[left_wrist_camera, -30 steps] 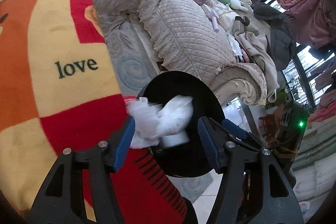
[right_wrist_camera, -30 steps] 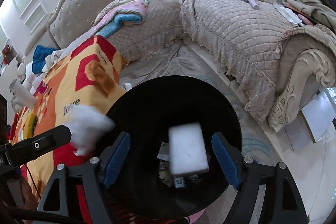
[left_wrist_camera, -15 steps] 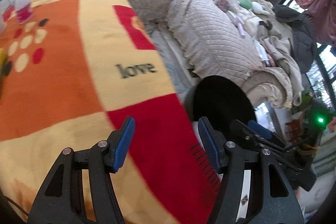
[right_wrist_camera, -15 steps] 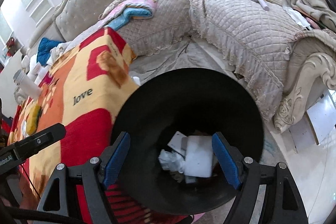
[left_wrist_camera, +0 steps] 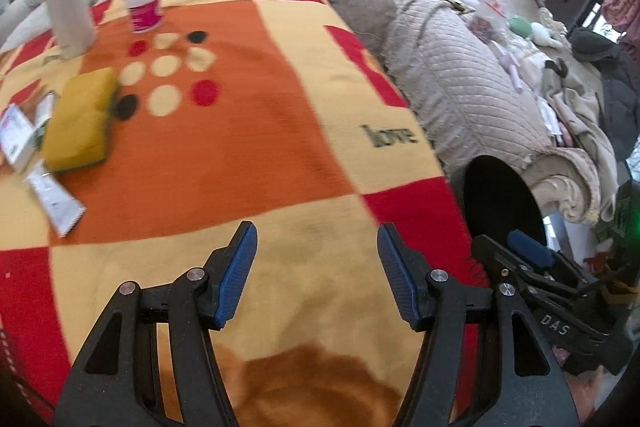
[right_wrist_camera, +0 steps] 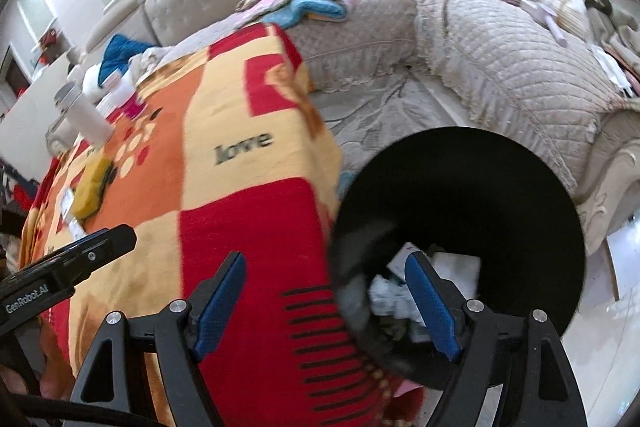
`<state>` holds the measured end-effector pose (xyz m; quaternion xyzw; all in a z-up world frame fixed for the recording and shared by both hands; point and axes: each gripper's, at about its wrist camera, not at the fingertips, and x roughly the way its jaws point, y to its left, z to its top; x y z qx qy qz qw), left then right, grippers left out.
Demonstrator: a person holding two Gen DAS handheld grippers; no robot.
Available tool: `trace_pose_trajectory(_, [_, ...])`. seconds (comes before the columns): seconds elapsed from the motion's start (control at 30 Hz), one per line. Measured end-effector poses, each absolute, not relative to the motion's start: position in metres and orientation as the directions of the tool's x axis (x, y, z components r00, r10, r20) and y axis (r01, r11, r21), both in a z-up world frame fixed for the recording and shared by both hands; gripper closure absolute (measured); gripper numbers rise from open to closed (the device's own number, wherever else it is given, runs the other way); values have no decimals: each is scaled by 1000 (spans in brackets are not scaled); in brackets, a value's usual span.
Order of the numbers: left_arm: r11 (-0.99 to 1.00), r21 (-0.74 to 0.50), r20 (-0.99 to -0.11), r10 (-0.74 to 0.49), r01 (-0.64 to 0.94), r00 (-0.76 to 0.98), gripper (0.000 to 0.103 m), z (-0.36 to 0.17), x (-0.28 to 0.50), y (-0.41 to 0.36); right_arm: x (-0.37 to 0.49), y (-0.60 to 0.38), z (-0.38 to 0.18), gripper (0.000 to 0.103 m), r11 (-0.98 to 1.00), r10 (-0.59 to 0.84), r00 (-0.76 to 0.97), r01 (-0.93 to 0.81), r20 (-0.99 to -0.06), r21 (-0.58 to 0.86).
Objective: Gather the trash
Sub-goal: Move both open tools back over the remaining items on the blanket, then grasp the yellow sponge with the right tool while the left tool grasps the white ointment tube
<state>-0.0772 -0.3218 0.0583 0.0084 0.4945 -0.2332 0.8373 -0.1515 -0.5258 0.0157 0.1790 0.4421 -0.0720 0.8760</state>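
Blanket-covered bench (left_wrist_camera: 280, 131) lay under both empty, spread hand-held grippers, left (left_wrist_camera: 316, 273) and right (right_wrist_camera: 326, 303), bin (right_wrist_camera: 460, 187) at three o'clock.

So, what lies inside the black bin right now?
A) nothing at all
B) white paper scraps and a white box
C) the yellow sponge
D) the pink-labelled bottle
B: the right wrist view looks into the black bin and shows white scraps and a box at its bottom.
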Motion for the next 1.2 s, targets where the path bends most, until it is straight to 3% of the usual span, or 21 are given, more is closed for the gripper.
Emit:
trace_pose_trajectory(0.4, [942, -183, -831, -301, 282, 467, 42, 61, -68, -235, -122, -435, 23, 23, 967, 122, 585, 112, -802, 228])
trace_pose_trajectory(0.77, [982, -133, -845, -182, 132, 502, 42, 58, -57, -125, -75, -319, 26, 23, 960, 281, 558, -168, -781, 226])
trace_pose_trajectory(0.93, [990, -132, -852, -135, 44, 505, 42, 54, -48, -77, -44, -278, 22, 29, 943, 321, 526, -256, -787, 214])
trace_pose_trajectory(1.2, [981, -185, -857, -133, -55, 498, 42, 48, -24, -36, 15, -258, 30, 29, 949, 314, 553, -211, -772, 235])
